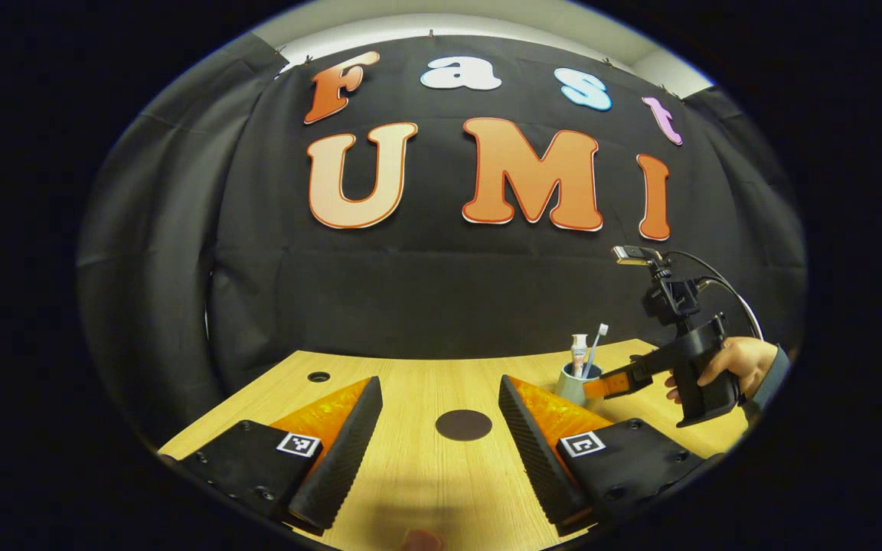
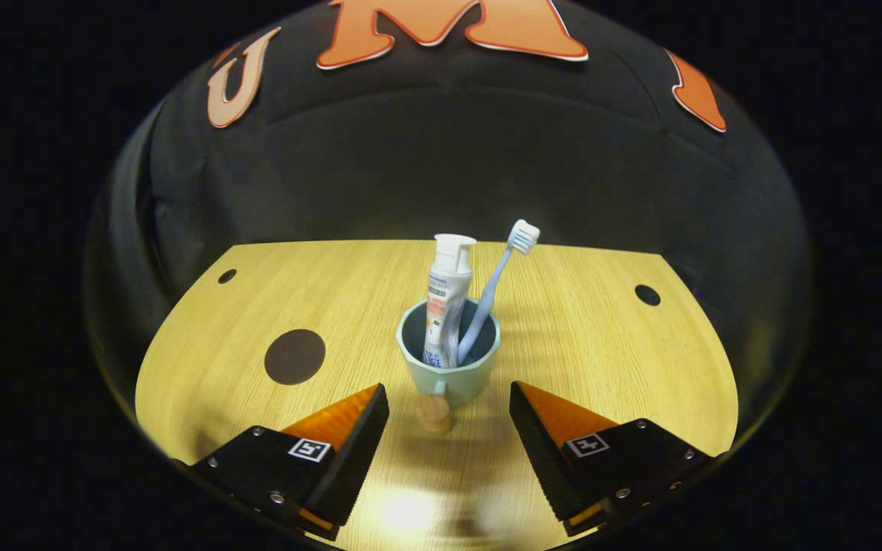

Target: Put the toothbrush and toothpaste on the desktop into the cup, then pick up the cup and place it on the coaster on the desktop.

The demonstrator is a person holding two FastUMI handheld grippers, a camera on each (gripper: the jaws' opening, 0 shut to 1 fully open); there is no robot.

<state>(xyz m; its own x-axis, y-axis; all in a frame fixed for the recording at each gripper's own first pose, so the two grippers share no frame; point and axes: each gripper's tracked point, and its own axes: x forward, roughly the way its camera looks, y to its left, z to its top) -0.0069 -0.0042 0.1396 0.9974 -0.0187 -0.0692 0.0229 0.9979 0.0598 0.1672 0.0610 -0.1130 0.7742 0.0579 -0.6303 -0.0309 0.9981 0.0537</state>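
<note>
A light wooden desktop [image 2: 579, 337] with a fine straight grain carries everything. Near the middle of the right gripper view a pale green cup [image 2: 449, 367] stands upright on it. A dark round coaster [image 2: 295, 357] lies flat at centre left, well apart from the cup. Small dark holes [image 2: 647, 295] sit near the far corners.

A: In the right gripper view, the lower ends of the toothpaste [image 2: 447, 300] and toothbrush [image 2: 491, 293] are hidden inside the cup [image 2: 449, 366].

B: And the print on the tube?

A: Too small to make out. The cup's handle [image 2: 434, 414] is blurred.

B: In the left gripper view?

A: The right gripper [image 1: 619, 382] covers part of the cup [image 1: 573, 387]. The sleeve [image 1: 772, 375] behind the hand [image 1: 733, 363] is cut off at the picture's edge.
</note>
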